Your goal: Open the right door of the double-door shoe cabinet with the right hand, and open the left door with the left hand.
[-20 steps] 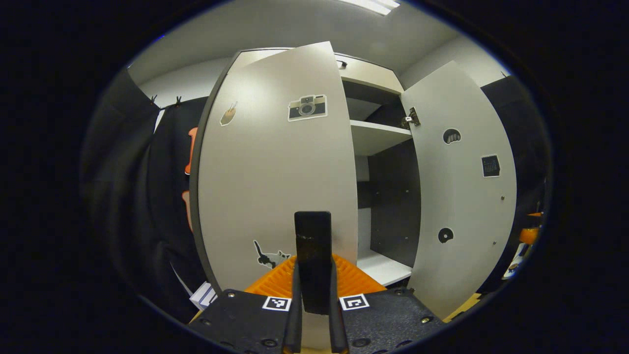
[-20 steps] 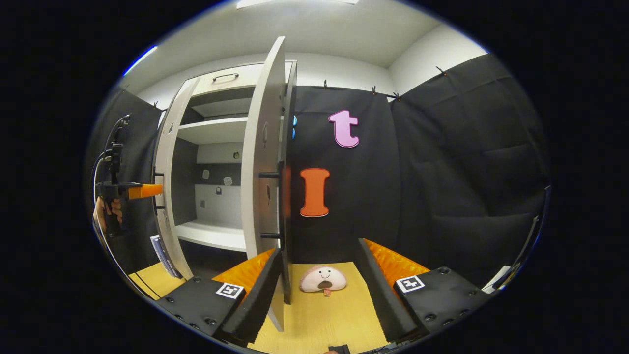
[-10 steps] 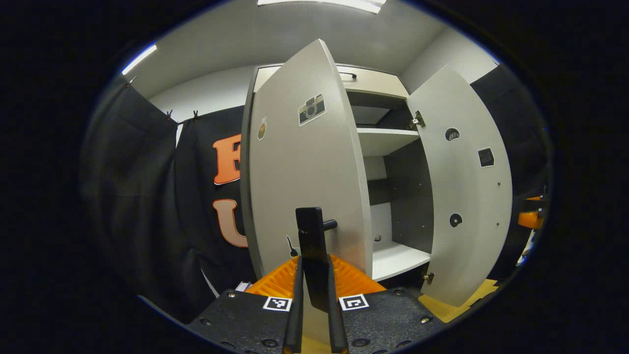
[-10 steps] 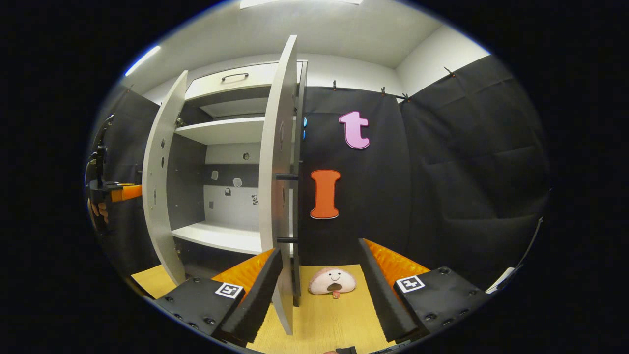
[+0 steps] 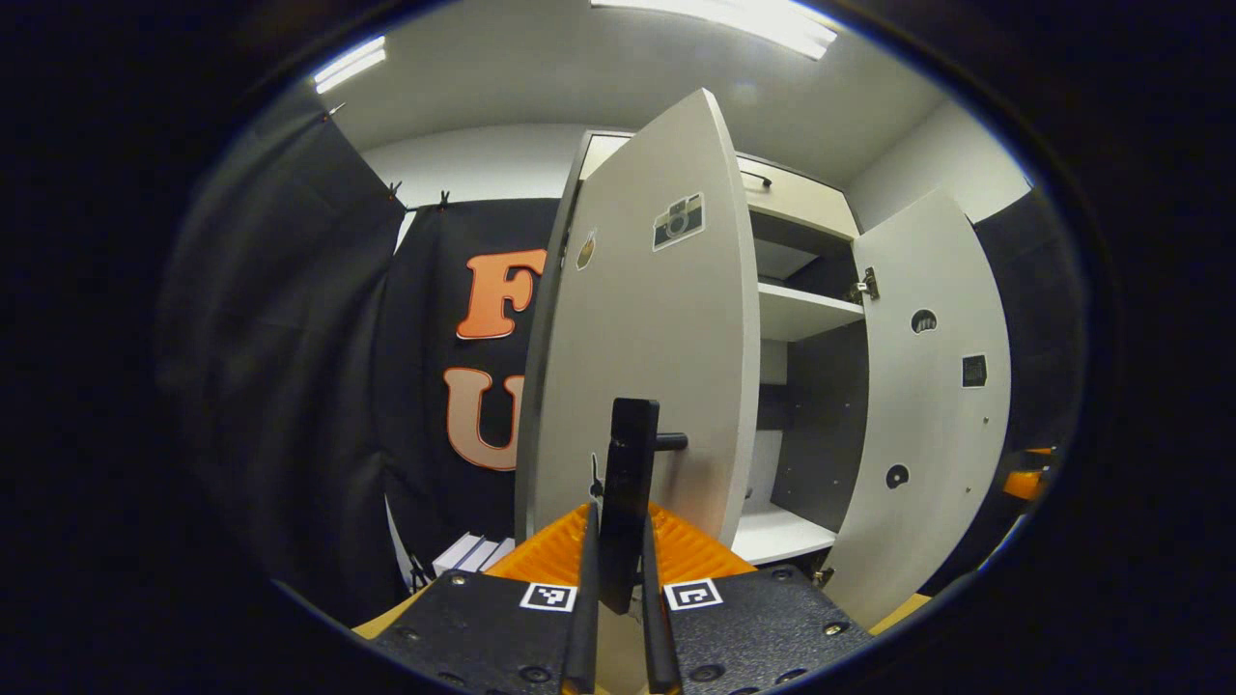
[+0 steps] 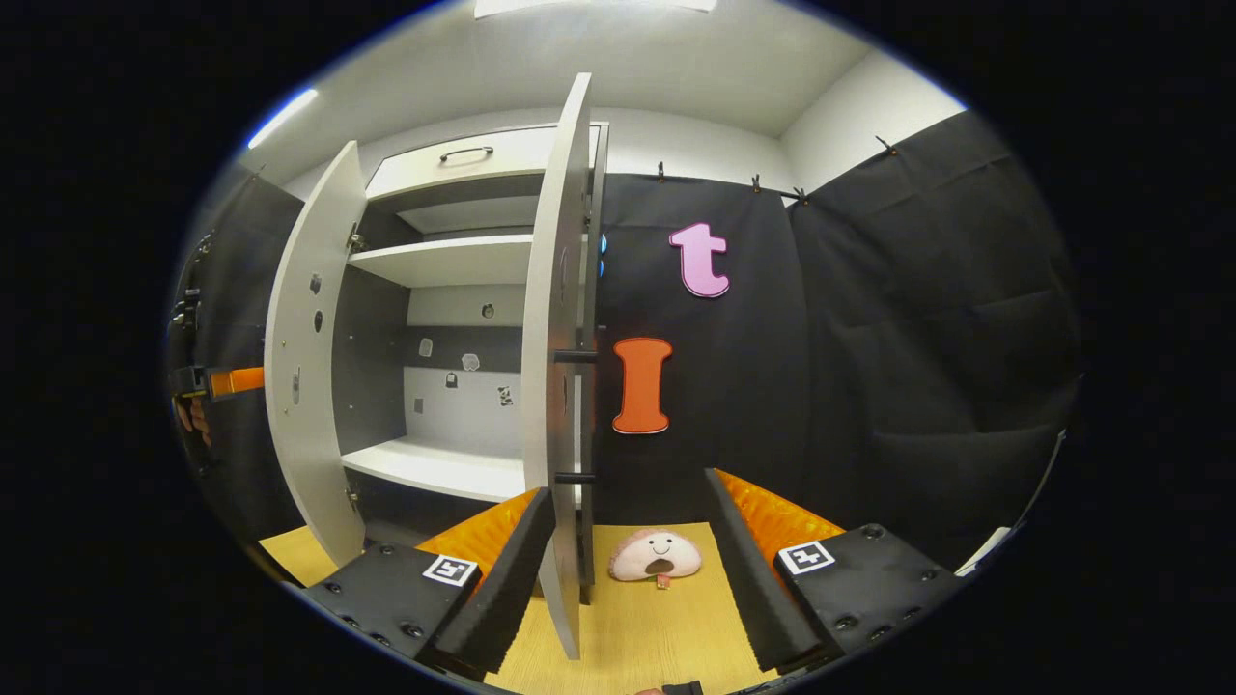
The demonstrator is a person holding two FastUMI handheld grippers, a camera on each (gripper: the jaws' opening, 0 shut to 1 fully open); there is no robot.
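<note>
The white shoe cabinet (image 5: 801,309) stands with both doors swung out. In the left gripper view the left door (image 5: 647,367) carries stickers, and its black bar handle (image 5: 630,463) stands upright between my fingers; my left gripper (image 5: 618,589) is shut on it. The right door (image 5: 932,405) hangs wide to the right. In the right gripper view the right door (image 6: 560,367) is edge-on, with its handle (image 6: 577,415) on the far face. My right gripper (image 6: 628,569) is open, the door's edge close to its left finger (image 6: 502,569). The left door (image 6: 299,367) and left gripper (image 6: 217,381) show farther off.
A pink smiling plush (image 6: 657,555) lies on the wooden floor (image 6: 637,627) between my right fingers, past the door. A stack of books (image 5: 473,552) sits low by the cabinet's left side. Black cloth walls close in on both sides.
My left gripper has pulled the left door farther open by its handle, and its view has swung left. The right gripper has stayed open and hardly moved beside the right door.
</note>
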